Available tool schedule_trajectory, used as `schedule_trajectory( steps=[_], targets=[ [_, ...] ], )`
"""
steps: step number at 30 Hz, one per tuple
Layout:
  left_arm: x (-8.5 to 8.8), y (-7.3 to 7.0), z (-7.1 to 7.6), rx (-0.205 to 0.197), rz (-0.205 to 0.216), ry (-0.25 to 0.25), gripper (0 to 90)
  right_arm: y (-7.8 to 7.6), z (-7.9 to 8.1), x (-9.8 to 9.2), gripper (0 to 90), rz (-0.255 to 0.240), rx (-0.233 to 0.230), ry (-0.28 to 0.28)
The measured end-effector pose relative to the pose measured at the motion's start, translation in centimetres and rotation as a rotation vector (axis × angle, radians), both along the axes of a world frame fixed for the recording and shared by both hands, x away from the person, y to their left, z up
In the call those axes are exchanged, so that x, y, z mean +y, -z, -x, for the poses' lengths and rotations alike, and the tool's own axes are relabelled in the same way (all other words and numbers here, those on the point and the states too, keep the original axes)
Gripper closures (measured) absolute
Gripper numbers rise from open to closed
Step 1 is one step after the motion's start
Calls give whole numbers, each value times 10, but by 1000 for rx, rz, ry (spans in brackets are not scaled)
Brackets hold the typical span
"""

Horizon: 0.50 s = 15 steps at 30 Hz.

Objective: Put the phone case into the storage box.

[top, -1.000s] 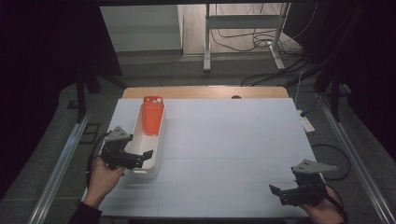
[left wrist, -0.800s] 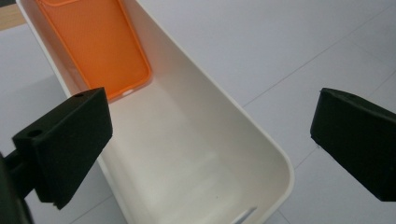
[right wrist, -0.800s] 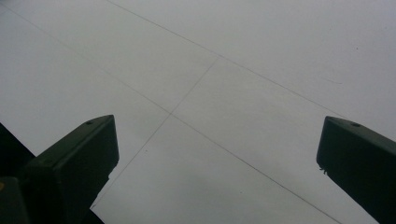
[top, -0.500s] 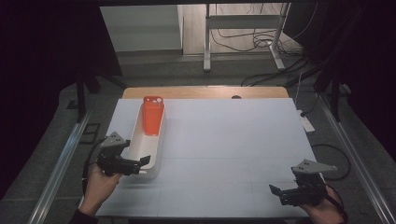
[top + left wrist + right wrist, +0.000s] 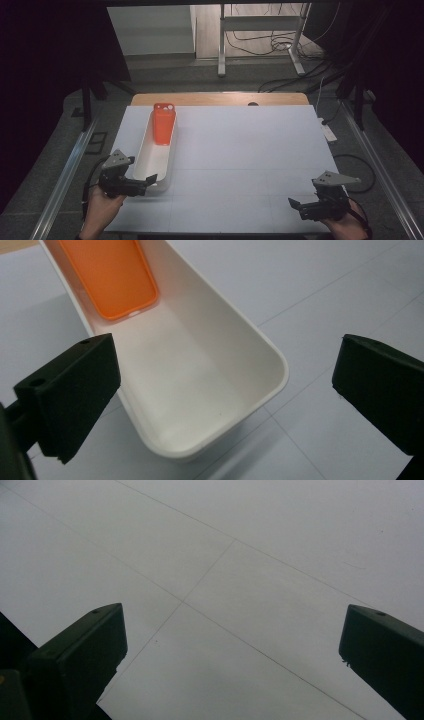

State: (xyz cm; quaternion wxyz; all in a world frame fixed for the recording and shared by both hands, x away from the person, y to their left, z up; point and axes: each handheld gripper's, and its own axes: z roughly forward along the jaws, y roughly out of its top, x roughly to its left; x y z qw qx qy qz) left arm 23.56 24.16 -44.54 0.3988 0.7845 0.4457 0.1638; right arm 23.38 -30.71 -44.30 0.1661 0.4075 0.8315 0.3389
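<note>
Left gripper view had the useful angle at this point, so starting there. My left gripper (image 5: 220,405) sat with its jaws spread wide, nothing between them, looking straight down over the near end of the white tray (image 5: 272,352). A second before, that gripper was up alongside the tray, roughly at its middle; half a second before, it had slid back toward me; by this frame it was hanging off the tray's near corner, with one jaw tip just at the rim in the high view (image 5: 150,178). So the hand had backed out and let go, if it ever had anything. My guess was the drop-off was done and the left side was retreating.

Right gripper (image 5: 299,205) hadn't budged across all three frames. It was parked at the near right corner of the white table (image 5: 250,150), jaws spread too, and its own camera just saw bare tabletop (image 5: 225,580) with the faint grid lines.

Farther up, the tray itself hadn't shifted at all. The orange phone case (image 5: 163,123) was in the tray's far end, leaning up against the end wall, well apart from both grippers. From the left gripper view (image 5: 117,277) it was lying on the sloped inside, hollow side up. Looked settled to me, so probably nothing left to fix there.
</note>
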Motion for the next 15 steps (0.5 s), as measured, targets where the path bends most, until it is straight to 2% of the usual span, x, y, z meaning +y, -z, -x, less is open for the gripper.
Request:
schedule_trajectory(
  steps=[15],
  targets=[
    [8, 3, 20, 0, -23, -27, 0, 0, 0, 0, 0, 1, -1, 5]
  ],
)
